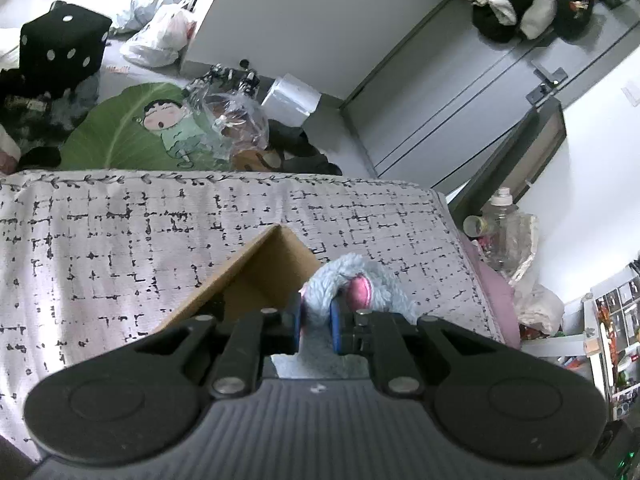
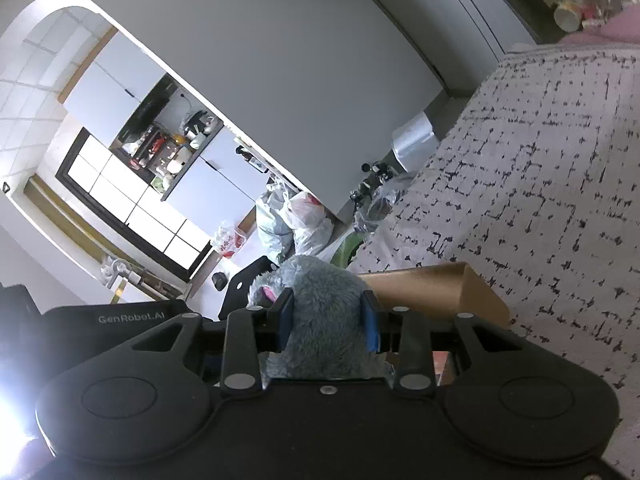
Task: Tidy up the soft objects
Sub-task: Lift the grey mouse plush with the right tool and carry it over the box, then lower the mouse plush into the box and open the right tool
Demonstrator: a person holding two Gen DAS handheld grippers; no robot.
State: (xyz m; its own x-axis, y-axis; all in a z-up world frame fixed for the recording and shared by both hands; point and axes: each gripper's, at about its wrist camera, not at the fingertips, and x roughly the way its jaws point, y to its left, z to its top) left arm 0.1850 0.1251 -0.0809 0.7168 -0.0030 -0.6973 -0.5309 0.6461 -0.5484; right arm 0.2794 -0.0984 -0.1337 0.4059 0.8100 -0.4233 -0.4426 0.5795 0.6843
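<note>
Grey-checked fabric covered the bed (image 1: 120,248), where an open cardboard box (image 1: 272,264) sat. Above its rim both tools shared one blue-grey plush (image 1: 360,276): the left tool (image 1: 316,326) was pinched tight on a thin fold, the right tool (image 2: 328,320) clamped on the thicker body. Pulling apart could, I judged, strain the toy, and an early release might drop it beside the box, not inside. Only "GenRobot.AI" (image 2: 127,317) on the other tool's black body was readable.
</note>
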